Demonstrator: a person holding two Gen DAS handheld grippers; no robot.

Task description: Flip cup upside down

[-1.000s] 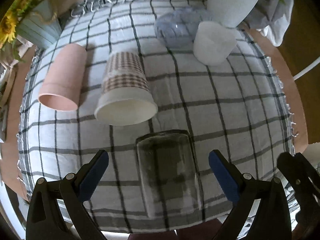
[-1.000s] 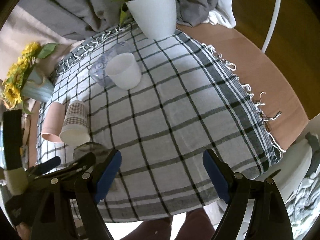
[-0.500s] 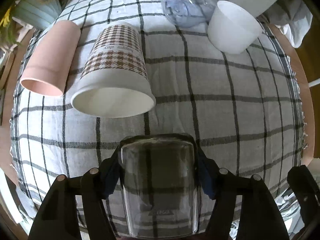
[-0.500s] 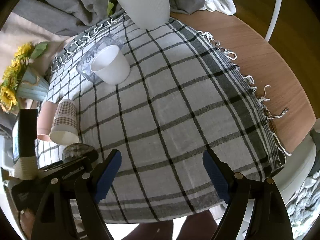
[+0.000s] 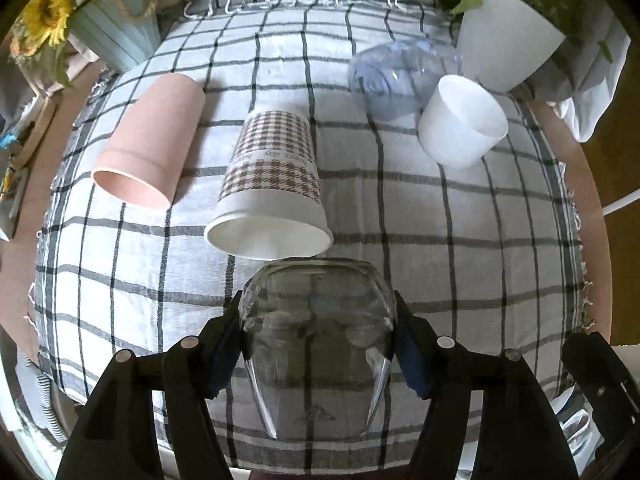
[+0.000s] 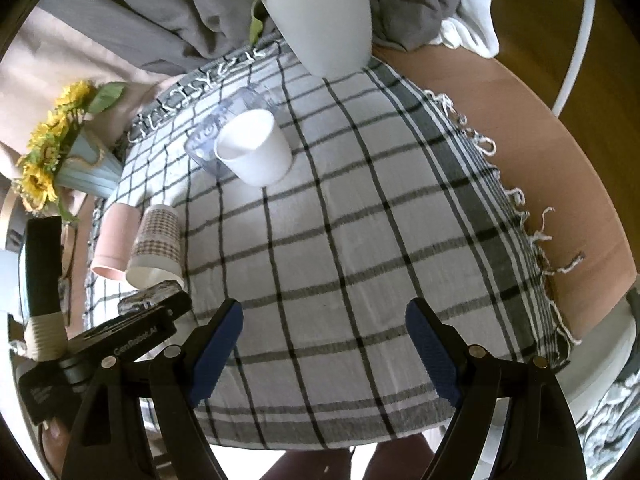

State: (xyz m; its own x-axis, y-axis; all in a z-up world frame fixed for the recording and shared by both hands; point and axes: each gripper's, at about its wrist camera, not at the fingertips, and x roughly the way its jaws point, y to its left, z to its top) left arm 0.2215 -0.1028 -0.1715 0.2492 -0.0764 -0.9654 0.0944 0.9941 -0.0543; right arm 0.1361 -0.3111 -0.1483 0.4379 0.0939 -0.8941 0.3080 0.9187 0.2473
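Observation:
My left gripper [image 5: 318, 344] is shut on a clear glass cup [image 5: 316, 320], its blue pads pressed on both sides; the glass is lifted a little above the checked cloth [image 5: 460, 264], its closed end pointing away from me. In the right wrist view the glass [image 6: 150, 294] shows at the far left in the left gripper. My right gripper [image 6: 324, 350] is open and empty above the cloth's front edge.
A houndstooth paper cup [image 5: 272, 192] and a pink cup [image 5: 150, 136] lie on their sides just beyond the glass. A white cup [image 5: 462, 122] stands by a tipped bluish plastic cup [image 5: 390, 76]. A white plant pot [image 5: 506, 46] and a sunflower vase [image 5: 108, 28] stand at the back.
My left gripper moved in around the lying glass, shut on it and raised it off the cloth. My right gripper stayed open and shifted only slightly.

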